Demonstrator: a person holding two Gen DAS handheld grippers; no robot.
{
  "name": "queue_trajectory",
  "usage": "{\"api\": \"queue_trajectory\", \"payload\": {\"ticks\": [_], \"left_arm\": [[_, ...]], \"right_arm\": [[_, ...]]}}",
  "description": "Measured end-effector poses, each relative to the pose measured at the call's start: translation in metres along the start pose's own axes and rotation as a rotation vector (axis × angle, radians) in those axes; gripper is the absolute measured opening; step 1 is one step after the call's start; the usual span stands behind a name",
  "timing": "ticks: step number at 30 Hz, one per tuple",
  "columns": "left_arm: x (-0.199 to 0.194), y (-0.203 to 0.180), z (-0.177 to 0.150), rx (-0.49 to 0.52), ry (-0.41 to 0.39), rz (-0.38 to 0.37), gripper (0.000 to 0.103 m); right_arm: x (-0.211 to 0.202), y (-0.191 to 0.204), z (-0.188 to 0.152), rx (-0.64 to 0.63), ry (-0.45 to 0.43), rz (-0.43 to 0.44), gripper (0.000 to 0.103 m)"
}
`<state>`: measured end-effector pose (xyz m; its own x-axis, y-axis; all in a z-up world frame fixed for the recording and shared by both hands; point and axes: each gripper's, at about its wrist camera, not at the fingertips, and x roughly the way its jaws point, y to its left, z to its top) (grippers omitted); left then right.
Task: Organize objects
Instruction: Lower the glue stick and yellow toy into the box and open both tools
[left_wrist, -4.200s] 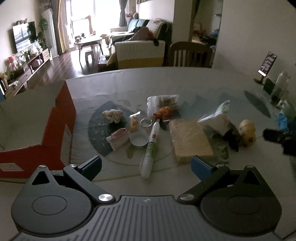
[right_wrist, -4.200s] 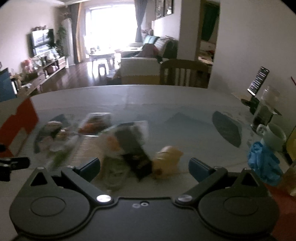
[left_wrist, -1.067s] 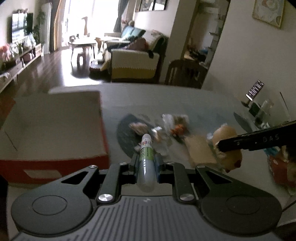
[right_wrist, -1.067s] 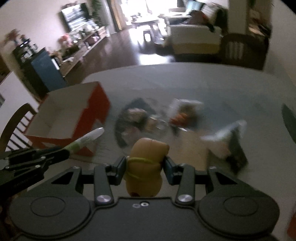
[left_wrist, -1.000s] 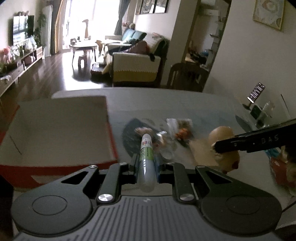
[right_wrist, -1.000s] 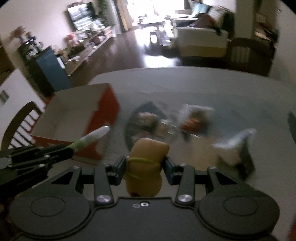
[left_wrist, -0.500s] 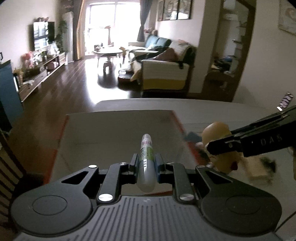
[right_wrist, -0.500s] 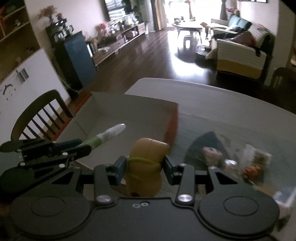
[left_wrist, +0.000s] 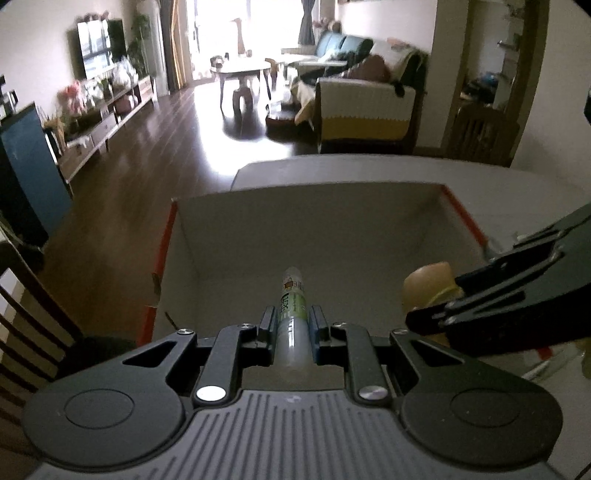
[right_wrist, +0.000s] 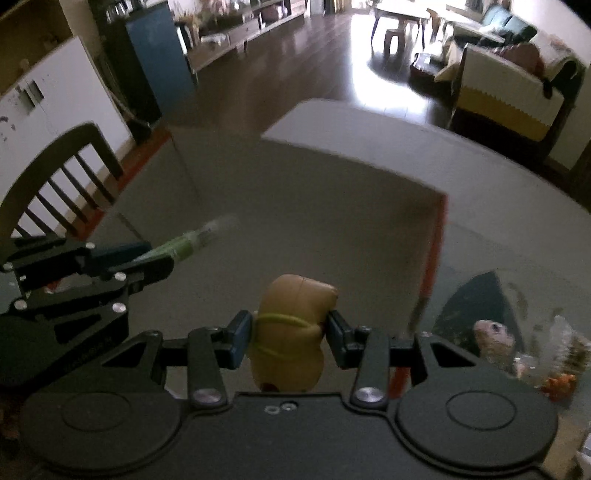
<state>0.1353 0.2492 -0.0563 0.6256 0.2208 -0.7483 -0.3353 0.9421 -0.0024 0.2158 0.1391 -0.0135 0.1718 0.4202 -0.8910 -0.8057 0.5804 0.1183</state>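
— Two grippers, both loaded? What is nearest in each view?

— Yes. The left gripper (left_wrist: 292, 328) is pinched tight on a slim tube (left_wrist: 293, 314) with a green label, its white tip pointing forward over the open box (left_wrist: 332, 229). The right gripper (right_wrist: 290, 334) is pressed against both sides of a tan plush toy (right_wrist: 291, 332) with a yellow band around it; the toy stands upright between the pads.

— Where are they relative to each other?

— Side by side above the box. From the left wrist view the right gripper (left_wrist: 480, 306) comes in from the right with the toy (left_wrist: 428, 291) at its tip. From the right wrist view the left gripper (right_wrist: 147, 258) reaches in from the left, the tube (right_wrist: 192, 240) blurred.

— And the box?

— Cardboard, pale inside, red outside along its edges (right_wrist: 432, 258). It sits on the grey surface (right_wrist: 517, 206), and nothing shows on its floor. Both held things hang above it, not touching it.

— Farther out?

— On the surface to the right of the box, small loose items (right_wrist: 495, 336) lie on a dark patch. A wooden chair (right_wrist: 55, 177) stands at the left. Beyond are a dark floor, a sofa (left_wrist: 365, 107) and a low coffee table (left_wrist: 240, 70).
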Motion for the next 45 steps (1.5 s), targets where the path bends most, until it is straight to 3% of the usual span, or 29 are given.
{"api": "queue_trajectory", "payload": {"ticks": [10, 20, 25, 35, 40, 45], "left_arm": [[0.042, 0.004, 0.003, 0.018, 0.137, -0.008, 0.016], [0.056, 0.011, -0.008, -0.001, 0.262, -0.031, 0.017], [0.052, 0.010, -0.011, -0.001, 0.261, -0.024, 0.017], [0.023, 0.005, -0.012, 0.020, 0.207, 0.003, 0.017], [0.001, -0.002, -0.012, 0.030, 0.168, -0.007, 0.017], [-0.022, -0.012, -0.012, 0.023, 0.129, -0.027, 0.017]], "right_arm": [[0.039, 0.002, 0.003, -0.012, 0.127, 0.001, 0.045], [0.046, 0.008, -0.009, -0.024, 0.185, -0.001, 0.048], [0.039, 0.007, -0.013, -0.038, 0.186, 0.031, 0.060], [-0.006, 0.000, -0.031, -0.040, 0.119, 0.088, 0.063], [-0.042, -0.008, -0.049, -0.038, 0.061, 0.093, 0.071], [-0.068, -0.030, -0.041, -0.016, 0.007, 0.111, 0.073]]}}
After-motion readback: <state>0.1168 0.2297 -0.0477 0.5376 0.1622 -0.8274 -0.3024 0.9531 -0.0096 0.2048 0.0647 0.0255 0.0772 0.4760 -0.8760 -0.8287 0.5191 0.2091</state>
